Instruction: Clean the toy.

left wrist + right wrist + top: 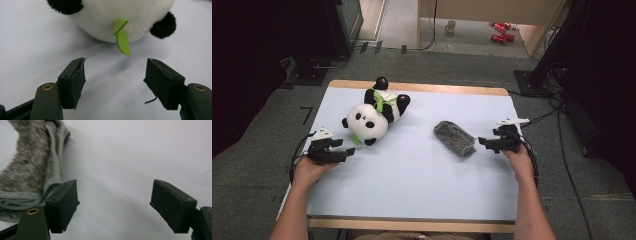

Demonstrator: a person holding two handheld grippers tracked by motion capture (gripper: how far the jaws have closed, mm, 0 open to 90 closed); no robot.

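A black-and-white panda plush (pixel 372 117) with a green scarf lies on its back on the pale table top (pixel 422 190), at the back left. In the left gripper view its white head (pixel 105 17) and a green leaf (pixel 123 41) are just ahead of my jaws. My left gripper (pixel 348 151) (pixel 116 63) is open and empty, a little short of the head. A grey fuzzy knitted piece (pixel 454 138) (pixel 30 170) lies right of centre. Beside its right end, my right gripper (pixel 483 143) (pixel 115 185) is open, with bare table between the pads.
A wooden rim runs along the table's far edge (pixel 412 86) and near edge. Cables (pixel 562 135) trail over the floor at the right. Black equipment stands at the back left and right. A mug (pixel 451 26) and red cans (pixel 500 31) sit on the floor far behind.
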